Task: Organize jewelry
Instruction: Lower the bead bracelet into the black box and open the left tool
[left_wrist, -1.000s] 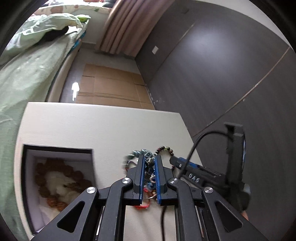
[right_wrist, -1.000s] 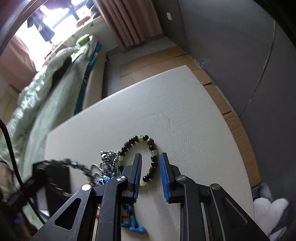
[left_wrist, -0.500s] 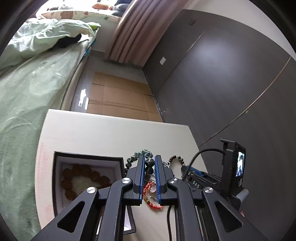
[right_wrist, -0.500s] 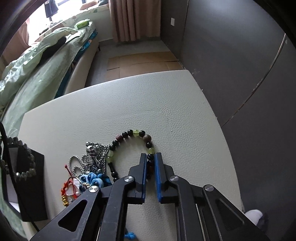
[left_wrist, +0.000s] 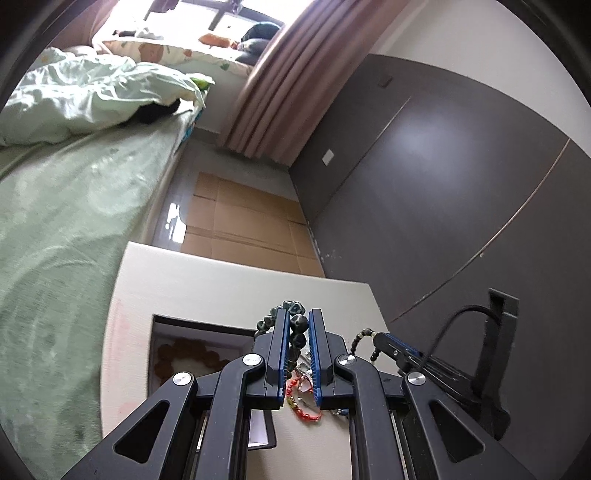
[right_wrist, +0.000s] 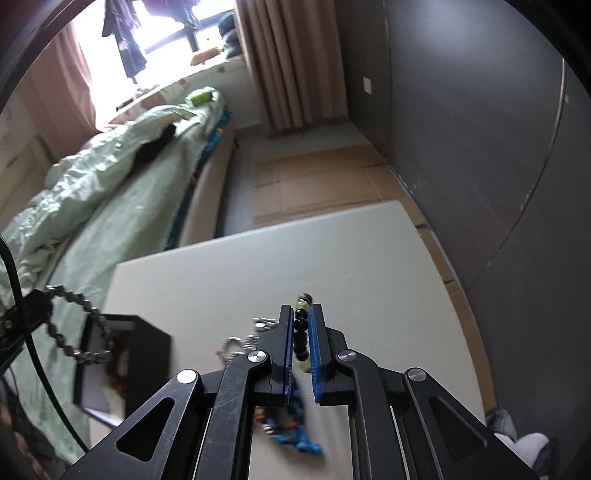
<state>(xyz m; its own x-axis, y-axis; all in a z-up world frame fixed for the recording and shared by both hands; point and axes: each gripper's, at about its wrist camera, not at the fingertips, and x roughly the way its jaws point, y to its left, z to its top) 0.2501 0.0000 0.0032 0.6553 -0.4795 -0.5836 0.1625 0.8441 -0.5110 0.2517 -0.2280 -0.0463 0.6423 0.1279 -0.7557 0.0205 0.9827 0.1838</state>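
The left gripper (left_wrist: 296, 332) is clamped on a dark green bead bracelet (left_wrist: 291, 317), now lifted clear above the open black box (right_wrist: 122, 365). The right gripper (right_wrist: 301, 332), open a second ago, has pinched shut on the black-and-green bead bracelet (right_wrist: 301, 325) and raised it off the white table (right_wrist: 332, 258). Both pieces look ready for boxing. Beside the box lie a red bracelet (left_wrist: 301, 402), silver chain (right_wrist: 240, 341) and blue piece (right_wrist: 295, 439). Inside the box sits a brown bead bracelet (left_wrist: 184, 350).

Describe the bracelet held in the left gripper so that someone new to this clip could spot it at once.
On the white table, beside the open black box, the left gripper is shut on a dark green bead bracelet. Its chunky, dull, faceted beads are all one colour, unlike the red bracelet below and the smaller round black-and-green beads in the right gripper.
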